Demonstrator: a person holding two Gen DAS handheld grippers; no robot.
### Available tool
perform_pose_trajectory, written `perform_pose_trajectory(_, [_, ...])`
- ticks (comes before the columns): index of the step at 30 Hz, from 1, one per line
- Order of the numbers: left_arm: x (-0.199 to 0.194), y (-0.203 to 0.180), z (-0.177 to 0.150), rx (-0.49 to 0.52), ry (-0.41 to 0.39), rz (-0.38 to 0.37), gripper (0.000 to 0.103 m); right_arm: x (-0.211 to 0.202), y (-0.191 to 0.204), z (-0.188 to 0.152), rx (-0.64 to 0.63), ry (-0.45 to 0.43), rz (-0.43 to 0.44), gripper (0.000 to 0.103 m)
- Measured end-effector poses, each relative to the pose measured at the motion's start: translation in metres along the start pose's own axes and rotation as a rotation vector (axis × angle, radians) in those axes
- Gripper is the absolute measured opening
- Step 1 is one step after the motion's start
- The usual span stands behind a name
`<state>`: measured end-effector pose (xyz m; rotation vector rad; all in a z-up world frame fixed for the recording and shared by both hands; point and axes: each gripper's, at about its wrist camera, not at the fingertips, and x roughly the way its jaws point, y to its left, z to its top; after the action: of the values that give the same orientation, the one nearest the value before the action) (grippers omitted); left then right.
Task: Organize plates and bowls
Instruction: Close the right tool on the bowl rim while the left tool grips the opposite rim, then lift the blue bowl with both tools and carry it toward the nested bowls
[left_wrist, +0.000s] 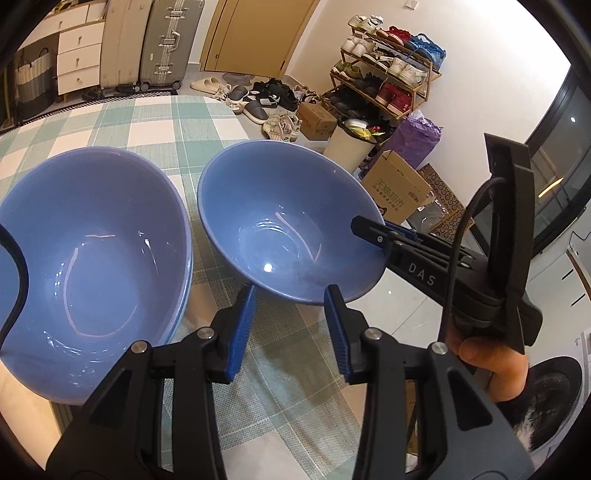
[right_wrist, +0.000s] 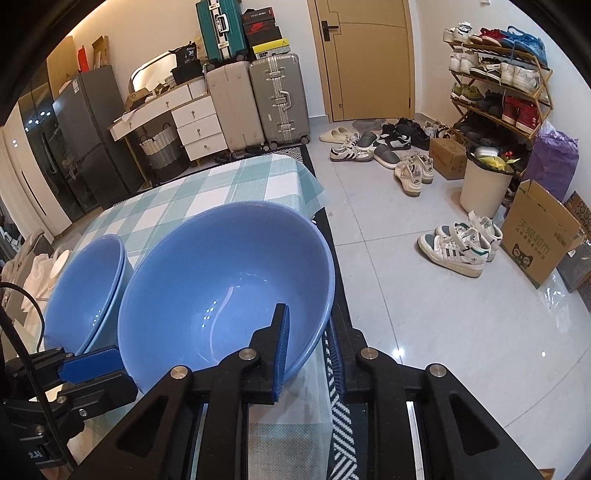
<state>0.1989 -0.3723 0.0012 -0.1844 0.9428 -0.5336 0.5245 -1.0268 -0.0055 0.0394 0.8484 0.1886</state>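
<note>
A single blue bowl (left_wrist: 280, 229) stands at the right edge of the checked tablecloth (left_wrist: 155, 122). My right gripper (right_wrist: 308, 350) is shut on its rim, one pad inside the bowl (right_wrist: 221, 280) and the other outside; in the left wrist view this right gripper (left_wrist: 369, 230) clamps the bowl's right rim. To the left sits a stack of blue bowls (left_wrist: 92, 258), also visible in the right wrist view (right_wrist: 81, 288). My left gripper (left_wrist: 290, 328) is open just short of the single bowl's near rim, with only cloth between its pads. One of its fingers (right_wrist: 92, 363) shows beside the bowl.
The table's edge (right_wrist: 317, 206) drops off right beside the held bowl. On the tiled floor beyond lie several shoes (right_wrist: 454, 247), a white bin (right_wrist: 484, 184), a cardboard box (right_wrist: 539, 232) and a shoe rack (right_wrist: 498, 85). A hand (left_wrist: 487, 358) holds the right gripper.
</note>
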Motion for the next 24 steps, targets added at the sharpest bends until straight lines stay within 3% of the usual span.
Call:
perform_pose_trajectory(8, [0.011,-0.016,0.001,0.009,0.009,0.042,0.055,0.000,0.001,-0.001,-0.007,0.003,0.002,0.021])
perform_pose_trajectory(11, [0.016,-0.015,0.001,-0.015,0.032,0.011,0.055,0.000,0.001,-0.001,-0.006,0.003,0.008,0.021])
perform_pose_trajectory(24, [0.024,-0.016,0.000,-0.041,-0.005,0.043,0.055,0.015,-0.008,0.012,-0.001,0.009,0.050,0.023])
